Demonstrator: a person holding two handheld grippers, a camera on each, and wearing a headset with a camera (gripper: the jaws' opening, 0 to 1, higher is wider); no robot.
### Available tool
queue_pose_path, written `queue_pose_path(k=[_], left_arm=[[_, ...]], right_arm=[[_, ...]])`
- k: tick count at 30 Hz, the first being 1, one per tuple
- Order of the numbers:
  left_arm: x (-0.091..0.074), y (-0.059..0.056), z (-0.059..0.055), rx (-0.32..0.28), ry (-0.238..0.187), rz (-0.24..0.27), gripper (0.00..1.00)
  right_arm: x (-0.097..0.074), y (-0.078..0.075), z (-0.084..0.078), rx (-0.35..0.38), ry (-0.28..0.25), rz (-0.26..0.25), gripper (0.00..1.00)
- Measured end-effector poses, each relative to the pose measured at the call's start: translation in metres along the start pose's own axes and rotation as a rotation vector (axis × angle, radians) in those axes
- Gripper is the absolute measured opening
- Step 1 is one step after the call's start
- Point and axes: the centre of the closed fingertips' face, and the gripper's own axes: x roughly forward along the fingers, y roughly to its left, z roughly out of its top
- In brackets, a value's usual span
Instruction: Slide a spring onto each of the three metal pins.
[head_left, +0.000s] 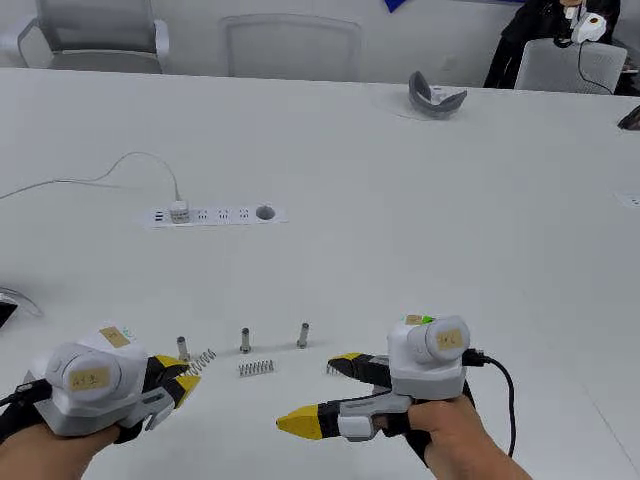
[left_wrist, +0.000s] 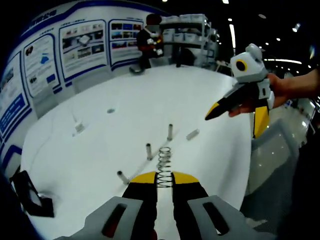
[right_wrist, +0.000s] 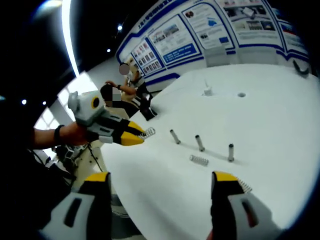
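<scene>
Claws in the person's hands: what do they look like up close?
Both the left claw and right claw have black jaws with yellow tips, on pale grey plastic bodies bearing tan stickers. A black cable loops from the right one. The left wrist wears a dark band.

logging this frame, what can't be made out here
Third spring: right gripper view, mostly behind the right gripper's jaw.
Held spring: left gripper view, its near end hidden between the left gripper's jaws.
Pins: head view, too small to judge their tips.
</scene>
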Motion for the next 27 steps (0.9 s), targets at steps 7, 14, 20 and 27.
queue_pose_path(k=[7, 14, 20, 27], left_arm=[[0.007, -0.019, 0.011, 0.044, -0.006, -0.043, 0.1], [0.012, -0.035, 0.019, 0.077, -0.012, -0.08, 0.1], [0.013, -0.046, 0.024, 0.097, -0.018, -0.104, 0.1], [0.014, -0.058, 0.028, 0.113, -0.028, -0.135, 0.1]], right_arm=[[0.008, 0.009, 0.01, 0.002, -0.021, 0.04, 0.76], [0.014, 0.013, 0.02, 0.03, -0.06, 0.076, 0.62], [0.018, 0.016, 0.027, 0.063, -0.09, 0.103, 0.55], [0.022, 0.024, 0.03, 0.094, -0.102, 0.152, 0.43]])
